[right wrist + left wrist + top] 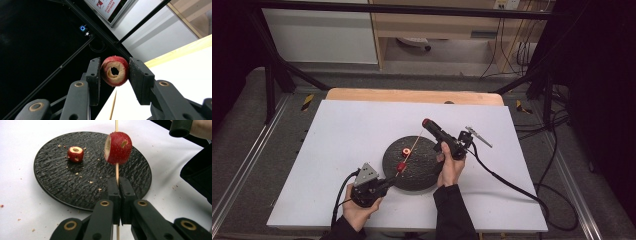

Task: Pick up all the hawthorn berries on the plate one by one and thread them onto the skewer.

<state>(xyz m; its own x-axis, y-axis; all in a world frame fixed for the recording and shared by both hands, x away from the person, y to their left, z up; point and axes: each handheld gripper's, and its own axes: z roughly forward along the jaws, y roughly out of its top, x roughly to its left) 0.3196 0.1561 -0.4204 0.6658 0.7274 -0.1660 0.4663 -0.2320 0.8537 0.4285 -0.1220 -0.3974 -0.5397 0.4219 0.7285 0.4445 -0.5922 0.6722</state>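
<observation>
A round black textured plate is sitting mid-table, carrying one loose cored red fruit piece. The left gripper is clamping a thin wooden skewer threaded through a second piece. The right gripper is squeezing a third, ring-shaped piece, held up beyond the plate's far right edge. These pieces look light, soft and crumbly; holding them by the skin seems safest. The skewer's far tip is hard to make out.
</observation>
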